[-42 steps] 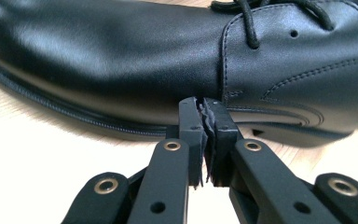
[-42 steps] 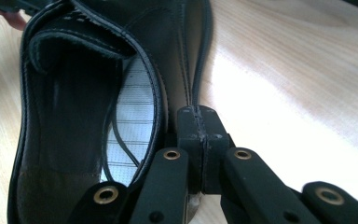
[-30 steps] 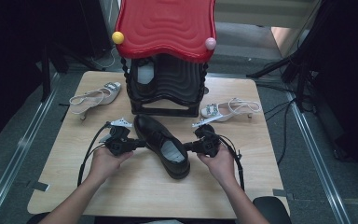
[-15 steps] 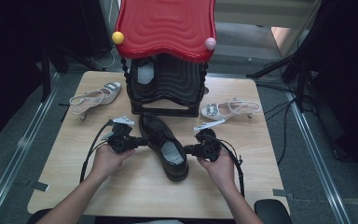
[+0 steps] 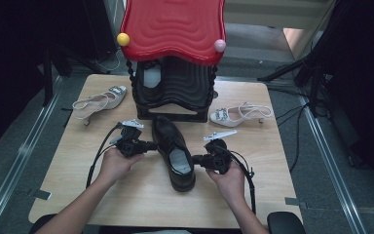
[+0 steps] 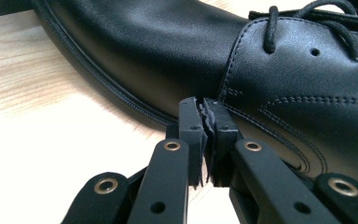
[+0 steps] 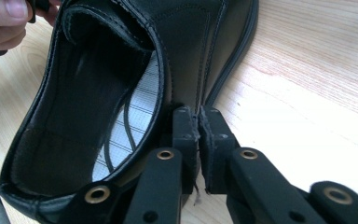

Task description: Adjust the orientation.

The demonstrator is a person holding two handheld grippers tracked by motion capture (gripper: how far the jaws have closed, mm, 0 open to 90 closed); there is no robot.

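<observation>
While both jaw pairs are pressed together, empty, the left hand-held gripper (image 5: 148, 145) and right hand-held gripper (image 5: 198, 159) flank the black leather shoe (image 5: 174, 151) mid-table (image 5: 126, 195). Likely stiff, moderately heavy, glossy-slick; the collar rim looks the best hold.

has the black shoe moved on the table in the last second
Yes. The black shoe has turned slightly: its heel end lies a little farther to the right of the rack than before, while its toe stays just in front of the rack.
</observation>
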